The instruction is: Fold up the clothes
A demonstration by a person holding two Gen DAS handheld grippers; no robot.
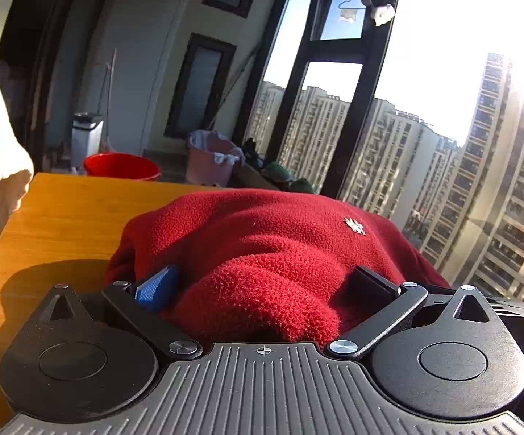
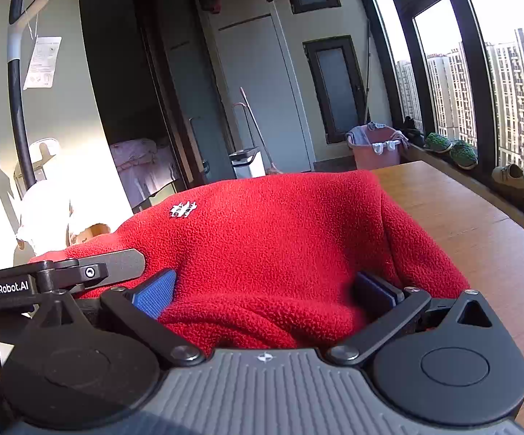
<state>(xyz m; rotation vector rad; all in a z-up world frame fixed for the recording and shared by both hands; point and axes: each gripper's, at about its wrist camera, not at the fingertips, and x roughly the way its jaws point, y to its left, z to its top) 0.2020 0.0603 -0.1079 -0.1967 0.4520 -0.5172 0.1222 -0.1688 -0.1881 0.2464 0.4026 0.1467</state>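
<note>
Lying bunched on the wooden table [image 1: 62,210], the red fleece top [image 1: 262,246] fills the space ahead of both tools, its small white emblem [image 1: 354,225] facing up on the mound. The left gripper [image 1: 265,284] has its tongs spread as wide as they go, with a thick roll of fleece bulging between the blue pad on one side and the dark pad on the other; the pads do not seem to press the cloth. The right gripper [image 2: 267,290] is likewise spread, with fleece pooled between its tongs and no pinch visible. Both tools sit low and side by side at the near edge of the garment, probably because a fold needs two matching holds along one hem. A red basin [image 1: 122,166] and a pink laundry basket [image 2: 376,148] stand beyond the table.
</note>
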